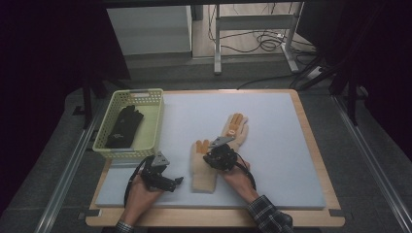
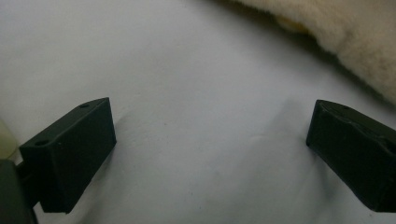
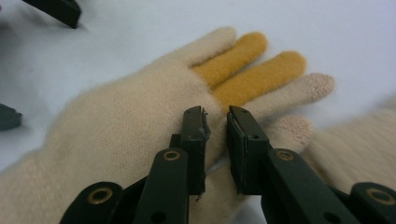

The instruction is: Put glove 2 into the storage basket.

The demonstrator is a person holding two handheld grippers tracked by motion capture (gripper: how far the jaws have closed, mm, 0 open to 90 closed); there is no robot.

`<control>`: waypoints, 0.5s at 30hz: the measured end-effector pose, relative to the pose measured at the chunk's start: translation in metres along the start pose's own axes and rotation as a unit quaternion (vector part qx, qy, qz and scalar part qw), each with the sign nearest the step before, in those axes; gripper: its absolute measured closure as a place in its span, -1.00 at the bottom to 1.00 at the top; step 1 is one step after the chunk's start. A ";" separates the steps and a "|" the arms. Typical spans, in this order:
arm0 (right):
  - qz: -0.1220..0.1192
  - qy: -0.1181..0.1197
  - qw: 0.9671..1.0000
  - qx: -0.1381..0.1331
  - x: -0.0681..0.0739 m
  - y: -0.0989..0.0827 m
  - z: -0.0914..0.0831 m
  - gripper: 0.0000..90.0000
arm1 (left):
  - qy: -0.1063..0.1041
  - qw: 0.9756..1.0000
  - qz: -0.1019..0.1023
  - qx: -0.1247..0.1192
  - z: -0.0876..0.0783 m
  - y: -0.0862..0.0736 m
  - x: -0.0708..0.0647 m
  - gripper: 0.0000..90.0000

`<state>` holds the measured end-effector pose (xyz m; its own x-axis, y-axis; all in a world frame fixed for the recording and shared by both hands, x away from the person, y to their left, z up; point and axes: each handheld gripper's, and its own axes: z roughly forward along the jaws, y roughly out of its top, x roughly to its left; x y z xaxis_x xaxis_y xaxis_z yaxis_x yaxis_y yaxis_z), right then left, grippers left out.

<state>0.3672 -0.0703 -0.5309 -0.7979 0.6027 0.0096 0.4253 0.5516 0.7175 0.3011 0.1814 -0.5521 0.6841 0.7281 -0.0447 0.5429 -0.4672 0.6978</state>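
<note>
The right hand-held gripper (image 3: pixel 215 116) hovers narrowly parted over the near cream glove (image 3: pixel 140 121) lying flat on the counter (image 1: pixel 272 160), pinching nothing yet. The left hand-held gripper (image 2: pixel 205 140) rests spread wide beside it. Closing here may catch only fuzz, and the glove would slip free on lifting.

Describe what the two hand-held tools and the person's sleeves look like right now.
Both tools are black. The left tool and the right tool each carry a grey three-cornered plate on top and trail a black cable that loops back by the hand. In the gripper views the left one has blocky black fingers; the right one has slim black arms with brass-coloured rivets. Sleeves are dark plaid.
</note>
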 end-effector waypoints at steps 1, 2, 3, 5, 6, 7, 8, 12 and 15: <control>0.000 0.000 1.000 0.000 0.000 0.000 0.000 0.68 | 0.000 1.000 0.000 0.000 0.000 0.000 0.000 -0.97; -0.005 0.000 1.000 0.002 0.001 0.002 0.000 0.66 | 0.000 1.000 0.000 0.000 0.000 0.000 0.000 -0.97; -0.008 -0.001 1.000 0.000 0.000 0.003 -0.002 0.62 | 0.000 1.000 0.000 0.000 0.000 0.000 0.000 -0.97; -0.005 -0.001 1.000 -0.005 -0.003 0.004 -0.006 0.56 | 0.000 1.000 0.000 0.000 0.000 0.000 0.000 -0.97; -0.002 -0.004 1.000 -0.008 -0.007 0.005 -0.010 0.54 | 0.000 1.000 0.000 0.000 0.000 0.000 0.000 -0.97; 0.003 -0.005 1.000 -0.010 -0.011 0.005 -0.013 0.51 | 0.000 1.000 0.000 0.000 0.000 0.000 0.000 -0.97; 0.005 -0.006 1.000 -0.011 -0.015 0.006 -0.016 0.50 | 0.000 1.000 0.000 0.000 0.000 0.000 0.000 -0.97; 0.011 -0.016 1.000 -0.018 -0.029 0.006 -0.026 0.44 | 0.000 1.000 0.000 0.000 0.000 0.000 0.000 -0.97; 0.017 -0.037 0.999 -0.016 -0.045 0.005 -0.034 0.34 | 0.000 1.000 0.000 0.000 0.000 0.000 0.000 -0.97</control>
<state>0.3910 -0.1144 -0.5043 -0.7490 0.6624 -0.0176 0.4360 0.5126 0.7397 0.3012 0.1814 -0.5521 0.6841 0.7280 -0.0446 0.5428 -0.4673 0.6978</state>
